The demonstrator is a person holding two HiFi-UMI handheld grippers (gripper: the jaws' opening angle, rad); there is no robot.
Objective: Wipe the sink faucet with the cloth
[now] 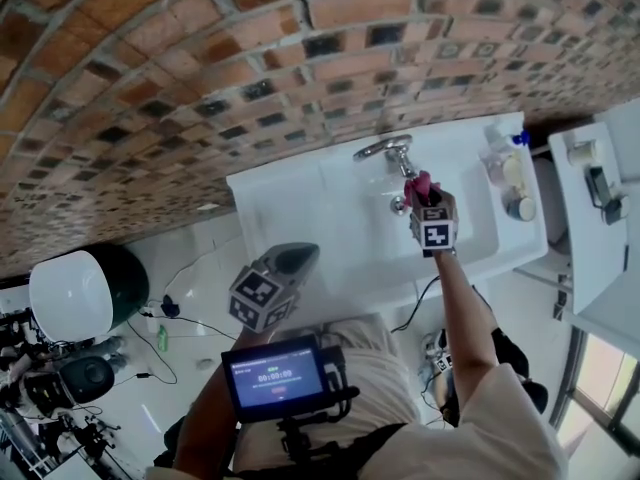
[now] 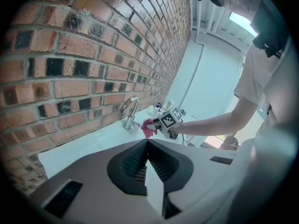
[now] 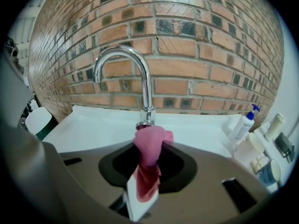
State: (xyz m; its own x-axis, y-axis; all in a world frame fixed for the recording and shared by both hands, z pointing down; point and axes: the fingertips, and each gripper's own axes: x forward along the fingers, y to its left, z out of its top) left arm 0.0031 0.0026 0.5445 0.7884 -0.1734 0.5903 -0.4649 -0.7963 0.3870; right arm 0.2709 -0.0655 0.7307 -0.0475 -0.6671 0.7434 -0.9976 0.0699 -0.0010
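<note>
A chrome gooseneck faucet (image 3: 140,73) rises from the back rim of a white sink (image 1: 300,203) under a brick wall. A pink cloth (image 3: 149,146) is bunched between the jaws of my right gripper (image 3: 148,158), which is shut on it. The cloth's top sits just in front of the faucet's base; whether it touches is unclear. In the head view the right gripper (image 1: 421,192) holds the cloth (image 1: 418,182) just below the faucet (image 1: 385,150). My left gripper (image 1: 300,257) hangs over the sink's front left, jaws shut and empty, away from the faucet (image 2: 130,111).
A pump bottle (image 3: 243,122) and cups (image 3: 254,155) stand on the sink's right ledge. A white counter (image 1: 590,218) with small items lies further right. On the floor at the left stands a white-lidded bin (image 1: 70,293). A small screen (image 1: 275,376) is mounted at the person's chest.
</note>
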